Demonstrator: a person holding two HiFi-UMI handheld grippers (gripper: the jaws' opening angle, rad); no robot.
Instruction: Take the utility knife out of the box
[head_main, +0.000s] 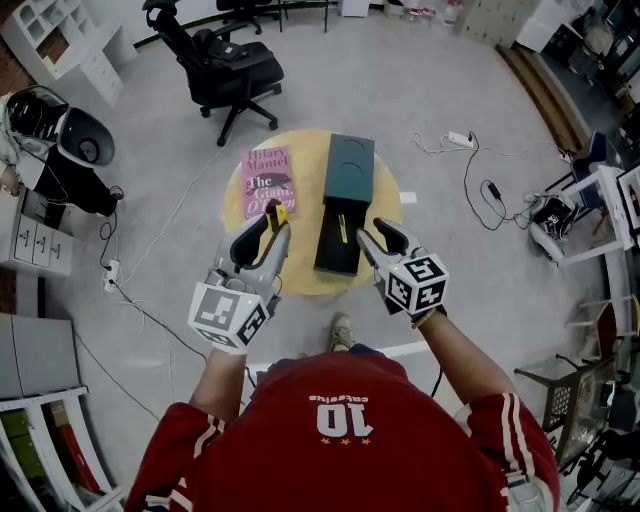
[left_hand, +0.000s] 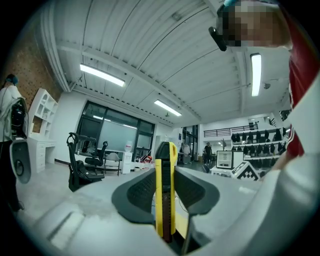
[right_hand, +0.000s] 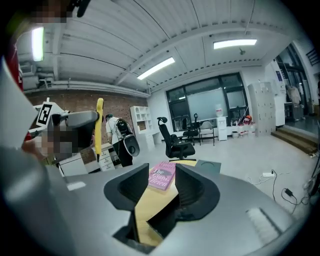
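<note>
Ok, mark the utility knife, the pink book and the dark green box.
utility knife (left_hand: 165, 190), left gripper view, middle of its body
pink book (head_main: 266, 182), head view, centre of cover
dark green box (head_main: 349, 172), head view, top face

Left tongs (head_main: 268, 225) level, clamped on utility knife (left_hand: 161, 195); right tongs (head_main: 375, 231) dipped, jaws apart.

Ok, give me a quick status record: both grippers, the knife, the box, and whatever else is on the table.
left gripper: jaws shut on the utility knife, lifted above the table
right gripper: jaws open, nothing between them, by the box's near end
box: dark green, on the round table, dark inner tray drawn out toward the person
book: pink, lying flat, left of the box
task: knife is out of the box
</note>
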